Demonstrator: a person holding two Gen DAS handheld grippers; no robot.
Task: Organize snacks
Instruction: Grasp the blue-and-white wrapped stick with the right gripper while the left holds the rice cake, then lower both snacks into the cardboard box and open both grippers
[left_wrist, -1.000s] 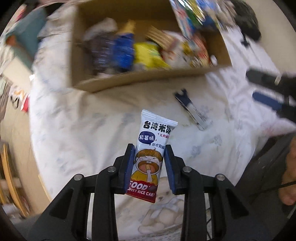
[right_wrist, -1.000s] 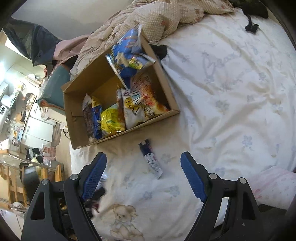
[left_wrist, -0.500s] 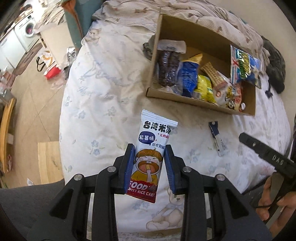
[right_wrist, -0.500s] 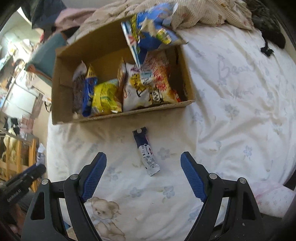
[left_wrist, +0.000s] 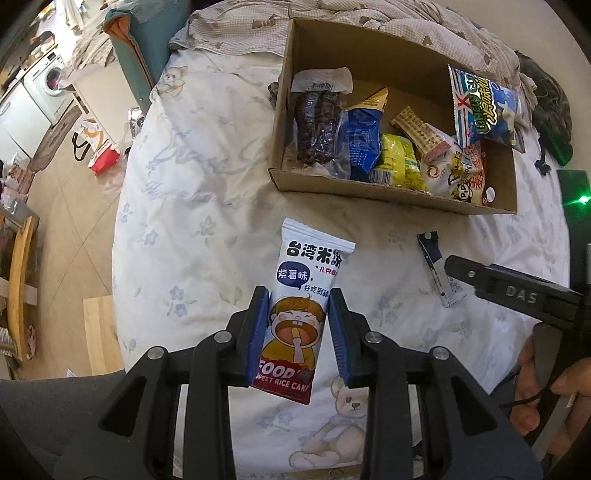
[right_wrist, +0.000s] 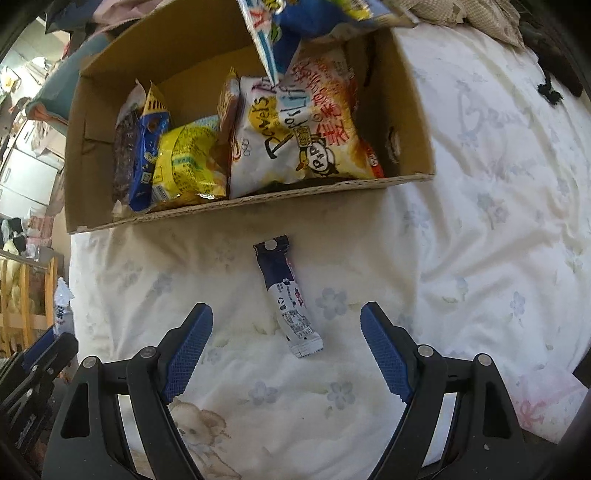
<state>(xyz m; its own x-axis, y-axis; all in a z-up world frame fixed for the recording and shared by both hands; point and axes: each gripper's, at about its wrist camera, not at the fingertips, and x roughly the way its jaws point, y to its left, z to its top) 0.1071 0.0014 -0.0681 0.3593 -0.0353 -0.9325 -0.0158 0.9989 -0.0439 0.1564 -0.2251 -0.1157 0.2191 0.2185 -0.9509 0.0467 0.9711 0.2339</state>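
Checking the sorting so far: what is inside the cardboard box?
The cardboard box holds a dark packet, blue packet, yellow packet and large chip bag; anything beneath is hidden.

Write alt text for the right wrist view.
The right hand-held gripper hangs open above a small dark-blue and white snack stick packet lying on a floral bedsheet. Beyond the packet, an open cardboard box holds several snack bags standing side by side.
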